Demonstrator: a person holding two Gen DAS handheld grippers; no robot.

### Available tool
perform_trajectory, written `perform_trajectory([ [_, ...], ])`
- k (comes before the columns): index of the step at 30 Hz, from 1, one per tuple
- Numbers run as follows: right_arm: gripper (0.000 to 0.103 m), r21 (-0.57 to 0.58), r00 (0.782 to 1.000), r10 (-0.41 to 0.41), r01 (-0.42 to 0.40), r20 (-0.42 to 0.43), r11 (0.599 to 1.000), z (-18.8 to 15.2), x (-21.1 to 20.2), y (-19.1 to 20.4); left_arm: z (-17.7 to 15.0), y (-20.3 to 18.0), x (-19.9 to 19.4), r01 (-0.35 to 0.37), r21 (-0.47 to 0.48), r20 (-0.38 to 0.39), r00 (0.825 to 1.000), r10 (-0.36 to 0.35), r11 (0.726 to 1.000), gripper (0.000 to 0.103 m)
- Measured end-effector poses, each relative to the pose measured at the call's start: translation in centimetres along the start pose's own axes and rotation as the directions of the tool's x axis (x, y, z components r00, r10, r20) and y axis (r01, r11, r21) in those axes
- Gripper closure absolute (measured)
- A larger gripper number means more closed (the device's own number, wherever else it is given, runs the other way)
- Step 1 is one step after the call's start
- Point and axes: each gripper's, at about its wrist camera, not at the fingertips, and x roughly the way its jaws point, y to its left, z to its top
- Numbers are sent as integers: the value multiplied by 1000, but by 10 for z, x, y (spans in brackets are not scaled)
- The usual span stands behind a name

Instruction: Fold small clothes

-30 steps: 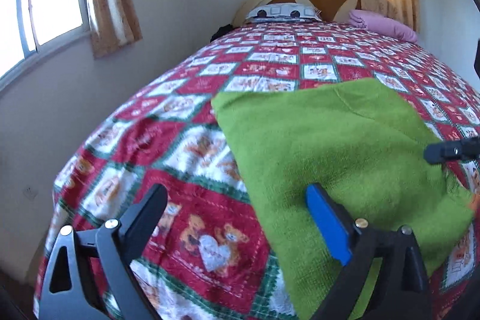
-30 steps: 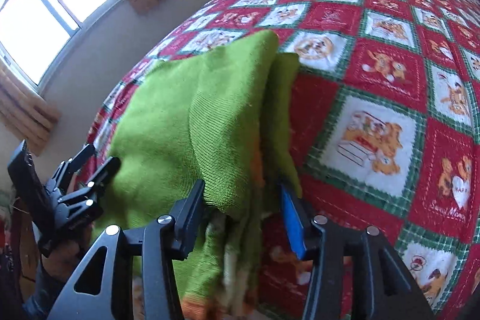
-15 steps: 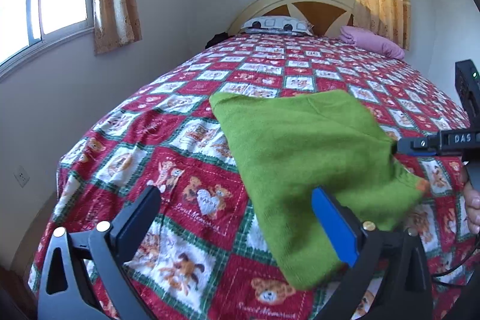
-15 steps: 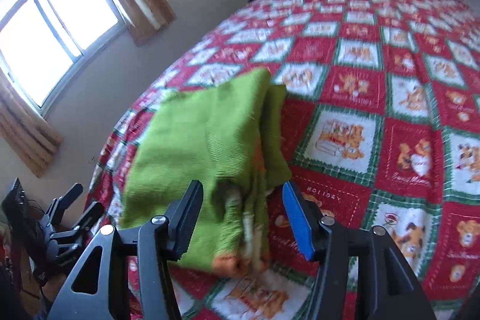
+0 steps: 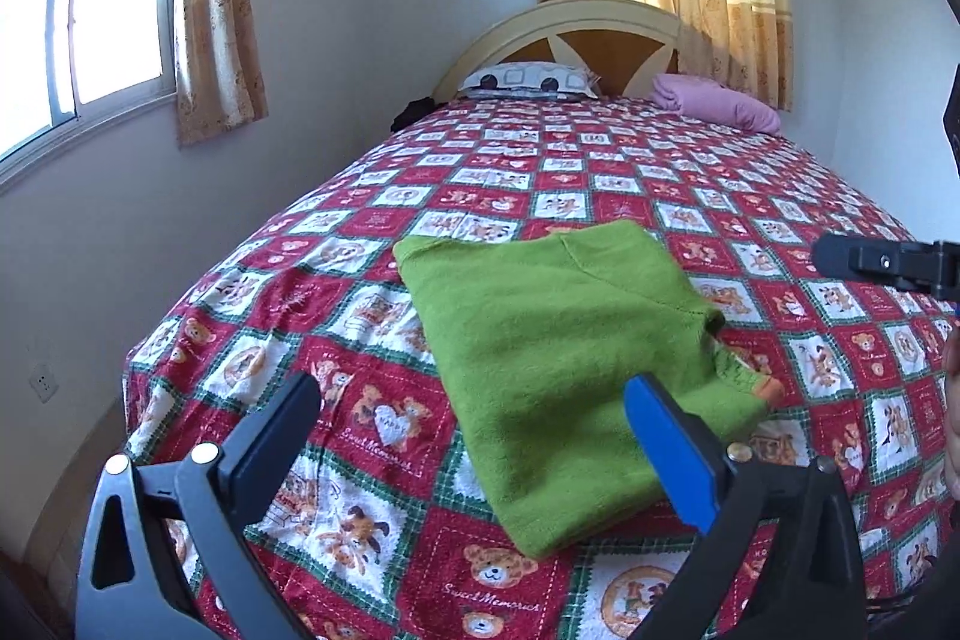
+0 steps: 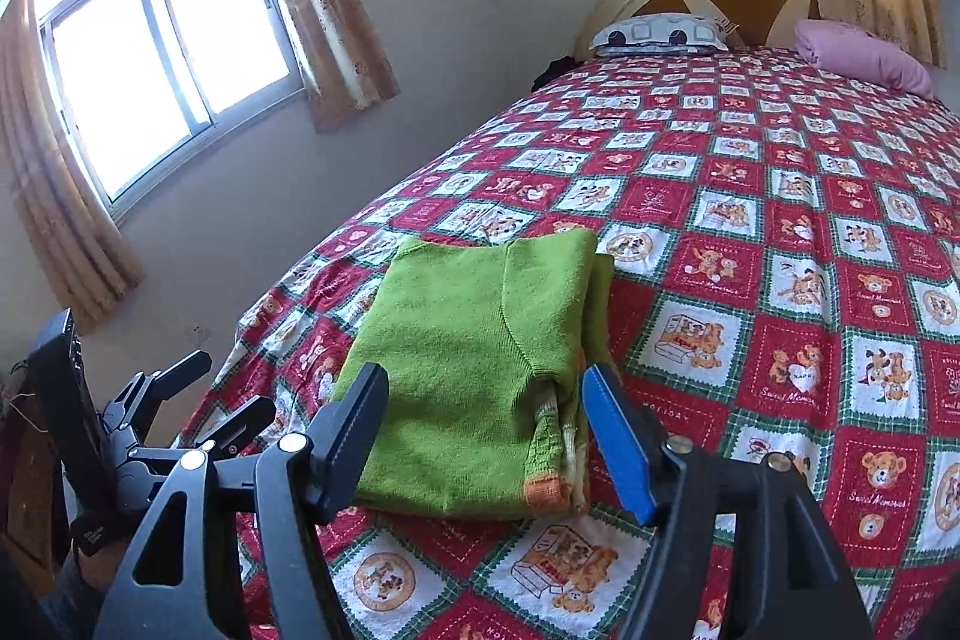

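A green knitted sweater (image 5: 558,340) lies folded in a rectangle on the bed near its foot, an orange cuff (image 6: 546,490) poking out at the near right corner. My left gripper (image 5: 471,385) hovers wide open above and short of the sweater, holding nothing. My right gripper (image 6: 485,376) also hangs clear of the sweater (image 6: 462,334); its jaws are opening and nothing is pressed between them. One right finger (image 5: 852,256) shows at the right edge of the left wrist view. The left gripper (image 6: 219,391) appears low on the left in the right wrist view.
The bed has a red, white and green bear-patterned cover (image 5: 660,172). A patterned pillow (image 5: 528,79) and a pink pillow (image 5: 714,100) lie by the headboard (image 5: 600,34). A wall with a curtained window (image 6: 156,58) runs along the bed's left side.
Both grippers have drawn back and risen away from the sweater. The right jaws have widened and come off the sweater's folded edge, which now lies flat on the bed.
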Motion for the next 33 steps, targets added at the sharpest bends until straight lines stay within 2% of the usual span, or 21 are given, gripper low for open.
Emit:
perform_trajectory([
  [33, 35, 14, 1000, 21, -21, 11, 1000, -9, 0, 4, -2, -2, 1, -7, -1, -6, 1000, 7, 1000, 0],
])
